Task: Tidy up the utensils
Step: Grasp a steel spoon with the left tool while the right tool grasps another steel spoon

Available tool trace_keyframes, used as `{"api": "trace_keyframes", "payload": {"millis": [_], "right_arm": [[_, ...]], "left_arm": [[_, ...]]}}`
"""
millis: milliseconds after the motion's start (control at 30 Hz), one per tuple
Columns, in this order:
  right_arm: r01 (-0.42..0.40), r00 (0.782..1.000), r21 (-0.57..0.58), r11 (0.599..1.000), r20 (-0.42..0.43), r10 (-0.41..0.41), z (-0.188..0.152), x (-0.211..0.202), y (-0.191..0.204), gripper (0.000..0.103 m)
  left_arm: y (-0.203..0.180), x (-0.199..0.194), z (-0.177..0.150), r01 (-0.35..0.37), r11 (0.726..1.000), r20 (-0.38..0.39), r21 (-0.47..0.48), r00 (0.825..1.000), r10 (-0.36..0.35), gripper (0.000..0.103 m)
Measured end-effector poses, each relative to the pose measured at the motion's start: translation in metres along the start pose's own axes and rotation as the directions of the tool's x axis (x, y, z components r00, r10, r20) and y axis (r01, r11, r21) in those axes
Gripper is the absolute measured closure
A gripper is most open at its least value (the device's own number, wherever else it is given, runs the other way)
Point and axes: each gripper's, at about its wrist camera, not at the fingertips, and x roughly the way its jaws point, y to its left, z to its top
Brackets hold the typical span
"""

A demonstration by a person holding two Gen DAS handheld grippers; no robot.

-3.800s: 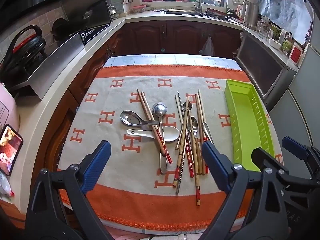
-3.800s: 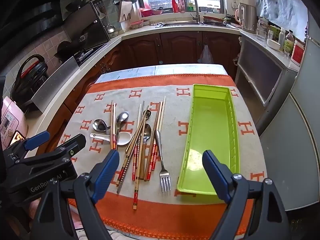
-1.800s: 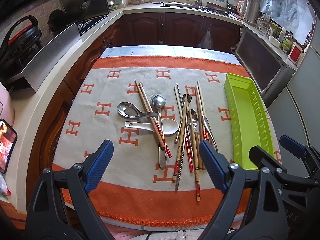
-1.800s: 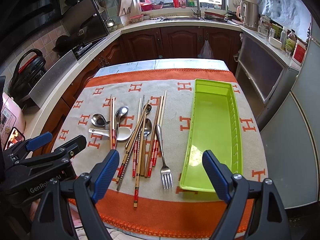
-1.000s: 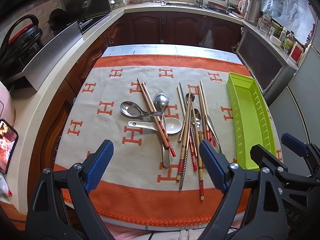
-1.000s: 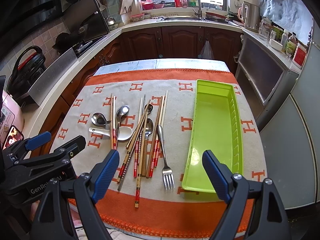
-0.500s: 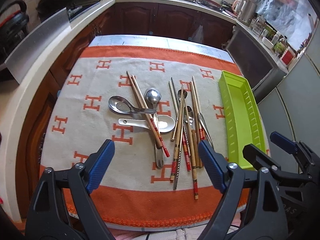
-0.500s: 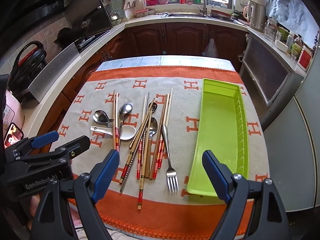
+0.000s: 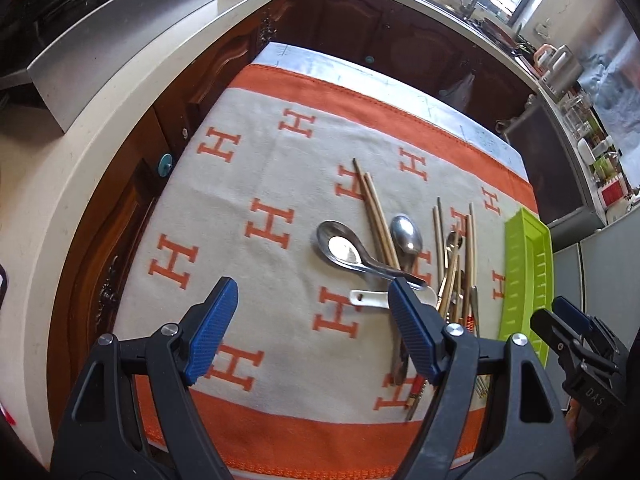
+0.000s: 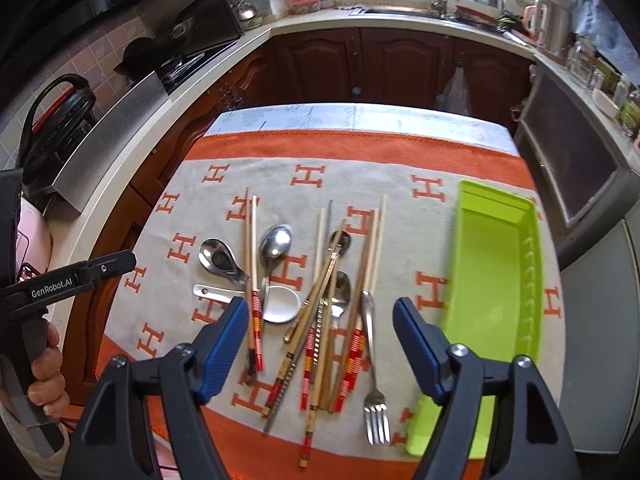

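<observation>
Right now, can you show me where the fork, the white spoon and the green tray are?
fork (image 10: 370,344): right wrist view, on the middle of its metal handle.
white spoon (image 10: 282,304): right wrist view, on its bowl.
green tray (image 10: 486,280): right wrist view, on its bare floor.

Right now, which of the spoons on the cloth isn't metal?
The white ceramic spoon, lying crosswise nearest the grippers, its bowl under the chopsticks. The other spoons, such as the steel ladle-shaped one and the long-handled one, are shiny metal.

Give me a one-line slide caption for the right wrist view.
Open right hand-held gripper poised over mixed chopsticks, spoons and a fork beside an empty green tray.
</observation>
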Motion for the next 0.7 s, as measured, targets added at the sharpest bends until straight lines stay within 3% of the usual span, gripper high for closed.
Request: {"api": "trace_keyframes", "payload": {"millis": [100,167,233,433,700], "right_arm": [[-0.044,0.998,0.006,0.999,-0.049,0.044,0.011,0.023,0.007,0.048],[-0.074,0.993,0.017,0.997,-0.087,0.075,0.018,0.040,0.011,0.062],[-0.098,0.988,0.020,0.995,-0.120,0.099,0.023,0.055,0.016,0.068],[-0.131,0.969,0.043,0.991,-0.206,0.137,0.035,0.094,0.031,0.071],[-0.122,0.958,0.103,0.987,-0.247,0.144,0.041,0.124,0.026,0.074]], "left_arm": [[0.004,0.011,0.002,-0.013,1.000,-0.005,0.019,1.000,0.013,0.029],[0.006,0.021,0.003,0.001,1.000,-0.031,0.018,1.000,-0.001,0.035],[0.006,0.032,0.002,0.014,1.000,-0.060,0.014,0.998,-0.014,0.042],[0.008,0.067,0.009,0.035,0.999,-0.117,-0.030,0.992,-0.038,0.045],[0.015,0.115,0.026,0.080,0.987,-0.144,-0.136,0.985,-0.099,0.046]]}}
